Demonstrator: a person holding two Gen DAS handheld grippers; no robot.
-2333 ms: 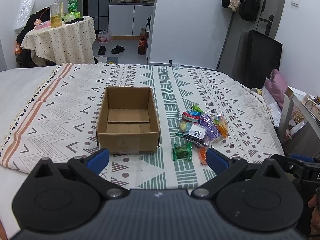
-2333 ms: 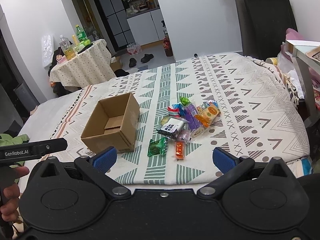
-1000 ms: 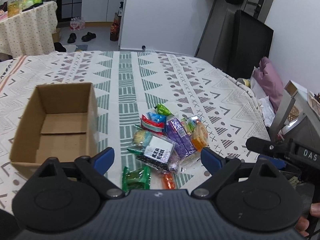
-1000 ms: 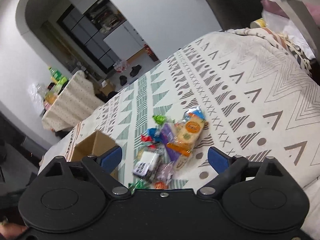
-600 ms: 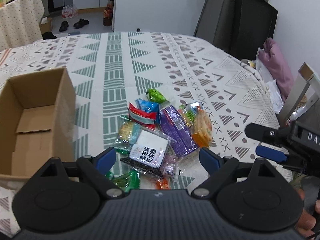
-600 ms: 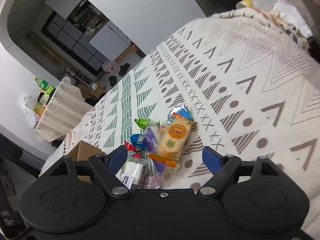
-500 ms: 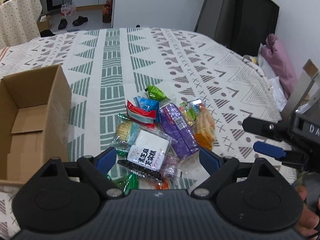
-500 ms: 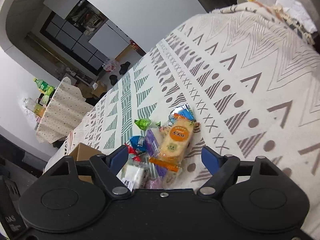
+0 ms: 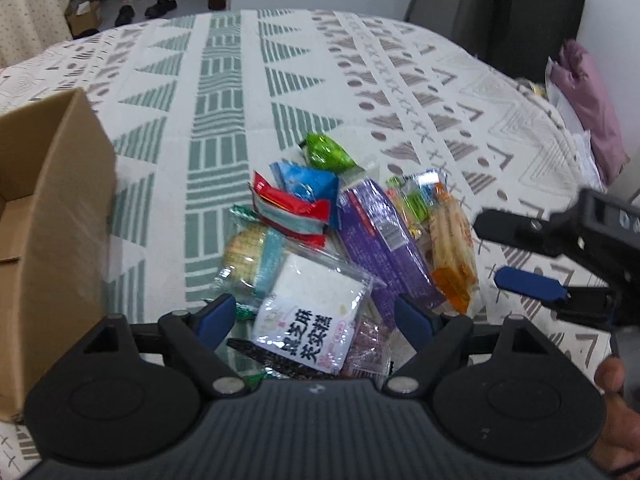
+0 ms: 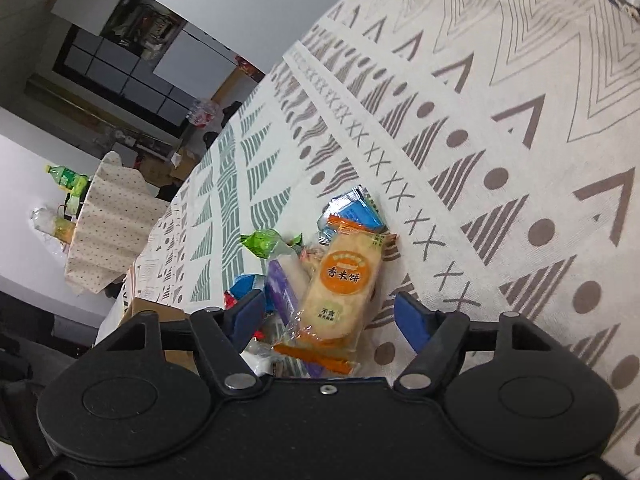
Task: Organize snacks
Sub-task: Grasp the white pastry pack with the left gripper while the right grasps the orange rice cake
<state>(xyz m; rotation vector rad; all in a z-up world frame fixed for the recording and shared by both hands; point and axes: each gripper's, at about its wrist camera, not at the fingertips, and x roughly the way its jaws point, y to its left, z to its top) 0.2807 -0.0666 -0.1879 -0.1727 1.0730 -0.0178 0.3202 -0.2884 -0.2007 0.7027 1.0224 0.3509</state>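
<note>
Left gripper [image 9: 314, 314]: jaws spread wide, gripping nothing, hanging low over the near edge of the snack pile, with the white packet between the blue tips.
Right gripper [image 10: 330, 316]: also wide open and empty, tilted, closing in from the pile's right side; the rice cracker pack lies between its tips. From the left camera it shows at the right edge [image 9: 532, 256], blue pads apart.
Snack pile [image 9: 344, 236]: heaped on the bedspread just right of the box, packets overlapping each other.
White packet [image 9: 316, 320]: black print, nearest the left gripper, lying on top of a dark wrapper.
Purple packet [image 9: 380, 240]: long, mid-pile, wedged between the red-and-white packet [image 9: 292, 216] and the rice cracker pack [image 10: 340, 296].
Rice cracker pack: orange label, right flank of the pile, leaning on the purple one.
Green candy [image 9: 326, 152]: far end of the pile, apart from both grippers.
Blue packet [image 9: 308, 182]: just behind the red one.
Round cookie pack [image 9: 248, 256]: left side, partly under the white packet.
Cardboard box [image 9: 48, 216]: open top, on the left, its near wall close beside the left gripper's left finger.
Bedspread [image 9: 224, 80]: green and brown triangle pattern, under everything.
Around: round table with dotted cloth [image 10: 108, 224] and bottles beyond the bed; shoes [image 9: 160, 6] on the floor.
</note>
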